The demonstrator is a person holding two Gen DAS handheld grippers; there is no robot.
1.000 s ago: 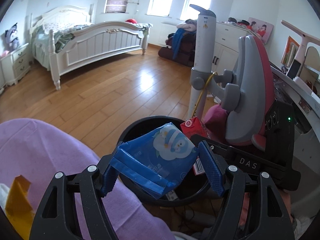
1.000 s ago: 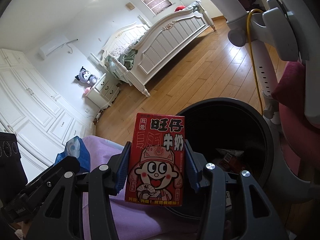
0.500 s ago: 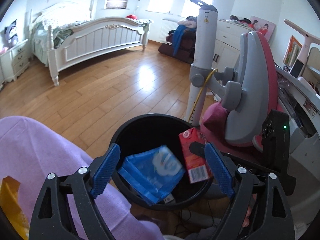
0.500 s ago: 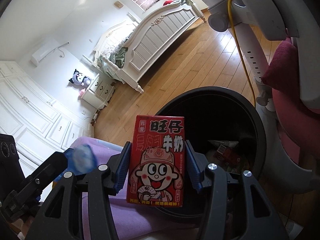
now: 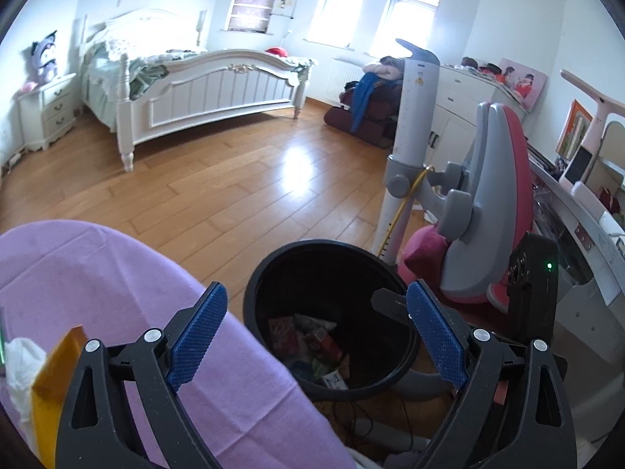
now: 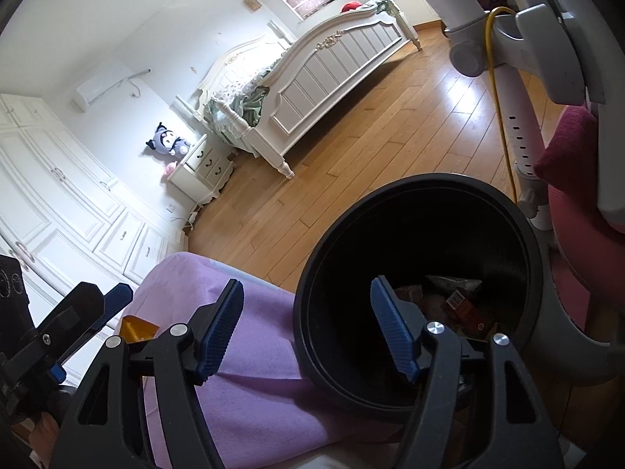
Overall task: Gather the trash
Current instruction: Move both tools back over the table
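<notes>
Left gripper (image 5: 316, 336) and right gripper (image 6: 306, 328): jaws opening, nothing between. Purple cloth (image 5: 117, 293) on tabletop, lower left. Black bin (image 5: 269, 273) lower centre, wrappers (image 5: 308, 344) inside. Beyond: wooden floor (image 5: 234, 179), white bed (image 5: 211, 82) upper left.

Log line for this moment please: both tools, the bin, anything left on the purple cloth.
left tool: opening, empty | right tool: opening, empty | black bin: wrappers inside | purple cloth: yellow packet, white tissue remain
</notes>
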